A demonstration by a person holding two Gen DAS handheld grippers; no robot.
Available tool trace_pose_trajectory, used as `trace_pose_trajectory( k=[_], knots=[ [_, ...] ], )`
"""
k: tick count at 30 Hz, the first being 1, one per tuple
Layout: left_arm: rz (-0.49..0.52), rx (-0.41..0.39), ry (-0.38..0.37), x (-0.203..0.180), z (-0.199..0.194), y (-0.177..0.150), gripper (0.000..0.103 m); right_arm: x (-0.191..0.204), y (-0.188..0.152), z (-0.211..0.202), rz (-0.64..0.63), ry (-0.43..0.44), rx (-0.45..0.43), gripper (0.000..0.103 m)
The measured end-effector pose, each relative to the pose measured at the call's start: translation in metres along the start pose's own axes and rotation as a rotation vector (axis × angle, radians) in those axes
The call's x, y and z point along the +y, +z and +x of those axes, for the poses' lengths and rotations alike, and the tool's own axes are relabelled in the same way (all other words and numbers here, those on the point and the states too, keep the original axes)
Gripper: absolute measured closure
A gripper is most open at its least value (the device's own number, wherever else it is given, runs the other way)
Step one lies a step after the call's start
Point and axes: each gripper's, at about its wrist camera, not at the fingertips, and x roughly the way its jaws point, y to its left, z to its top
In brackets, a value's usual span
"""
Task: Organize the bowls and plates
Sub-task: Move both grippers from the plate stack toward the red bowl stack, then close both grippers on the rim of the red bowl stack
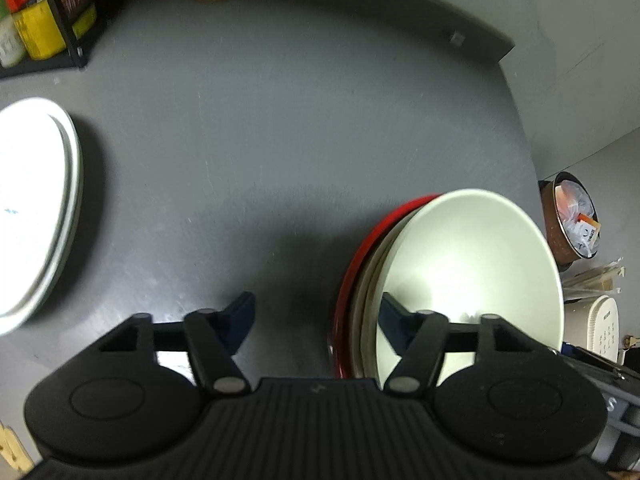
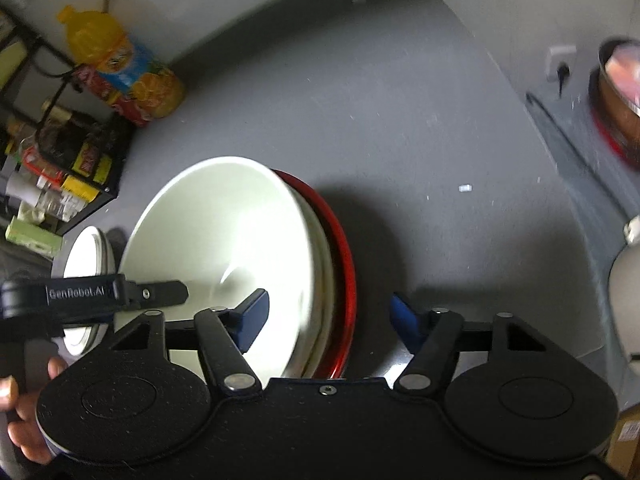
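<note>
Black left gripper [image 1: 318, 320] sits nearest the lens, jaws spread wide, nothing between them; its right blue-padded fingertip [image 1: 390, 316] overlaps the rim of the cream-white ceramic bowl [image 1: 472, 272], contact unclear. That bowl tops a nested stack: more pale bowls under it, glossy red bowl [image 1: 348, 280] outermost at the bottom, all on the dark grey countertop [image 1: 280, 140] near its right edge. White flat plates [image 1: 36, 208], at least two stacked, lie well apart at the far left of the same counter.

Right gripper [image 2: 328, 314] is also wide and empty, straddling the stack's right rim: left fingertip [image 2: 254, 312] over the cream bowl interior, right one [image 2: 404, 316] outside past the red rim. Left gripper's body shows at the frame's left edge, hand on its handle.

Step, judged: approach or grasp setup on the bowl stack; bowls and plates already look sorted into two piles, so the task seems well along. Next move likely calls for lowering one finger inside and one outside the rim, then closing firmly; glazed nested bowls may slip or lift unevenly.

Yellow juice bottle [image 2: 120, 64] and black wire rack of jars [image 2: 68, 152] stand at the back left, clear of the work.
</note>
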Motion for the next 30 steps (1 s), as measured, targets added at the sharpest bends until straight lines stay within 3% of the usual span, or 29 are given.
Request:
trace_pose_trajectory(
  k=[6, 8, 10, 19, 30],
  knots=[
    [-0.029, 0.034, -0.051, 0.003, 0.013, 0.003, 0.059, -0.001, -0.004, 0.016, 0.016, 0.003, 0.047, 0.064],
    [-0.048, 0.053, -0.083, 0.003, 0.016, 0.003, 0.072, -0.002, -0.004, 0.017, 0.03, 0.003, 0.047, 0.065],
    [-0.062, 0.073, -0.112, 0.002, 0.02, 0.003, 0.076, -0.004, -0.004, 0.015, 0.025, 0.008, 0.046, 0.067],
    [-0.039, 0.054, -0.12, 0.008, 0.016, 0.008, 0.074, 0.009, -0.008, 0.006, 0.024, 0.006, 0.016, 0.068],
    [-0.065, 0.004, -0.148, 0.055, -0.017, 0.016, 0.074, 0.064, -0.006, 0.005, -0.022, 0.022, -0.014, 0.068]
  ],
)
